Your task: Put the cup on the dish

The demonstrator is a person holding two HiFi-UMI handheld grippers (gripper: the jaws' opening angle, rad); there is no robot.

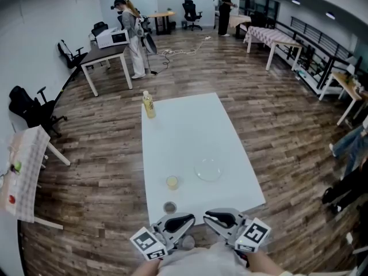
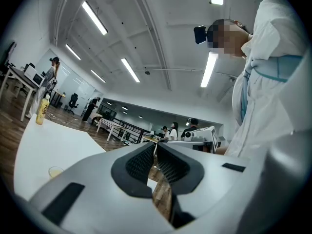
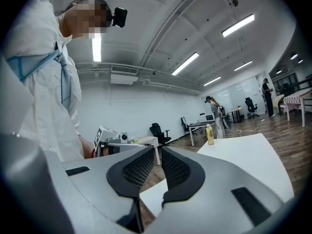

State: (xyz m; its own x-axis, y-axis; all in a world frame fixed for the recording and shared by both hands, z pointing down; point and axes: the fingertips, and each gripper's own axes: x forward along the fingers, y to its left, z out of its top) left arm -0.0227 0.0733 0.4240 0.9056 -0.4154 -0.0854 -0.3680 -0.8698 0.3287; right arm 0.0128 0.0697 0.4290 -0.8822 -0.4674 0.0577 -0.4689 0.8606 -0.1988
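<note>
1. The bottle [image 1: 149, 105] stands upright at the far left corner of the white table [image 1: 230, 148], well apart from everything else and not part of this job.
2. A small dark round thing [image 1: 169, 207] lies near the table's near edge. I cannot tell what it is.
3. The cup [image 1: 172, 182], small and yellowish, stands upright on the table just beyond that thing. It is near the dish but not touching it, and nothing holds it.
4. The left gripper [image 1: 185, 219] hangs close to the person's body at the near edge, short of the cup. Its own view shows the pads pressed together with nothing between them.
5. The dish [image 1: 207, 169], clear and shallow, sits to the right of the cup and looks empty.
6. The right gripper [image 1: 215, 216] is beside the left one, also low by the body. Its pads stand barely parted, with only a slim gap and nothing in it.
7. The task looks not yet begun, and the step in hand is the reach for the cup.
8. The next move calls for one gripper, probably the left as the nearer, to spread wide and go forward over the dark thing. It then needs to close gently on the cup's wall, since so light a cup could tip.
</note>
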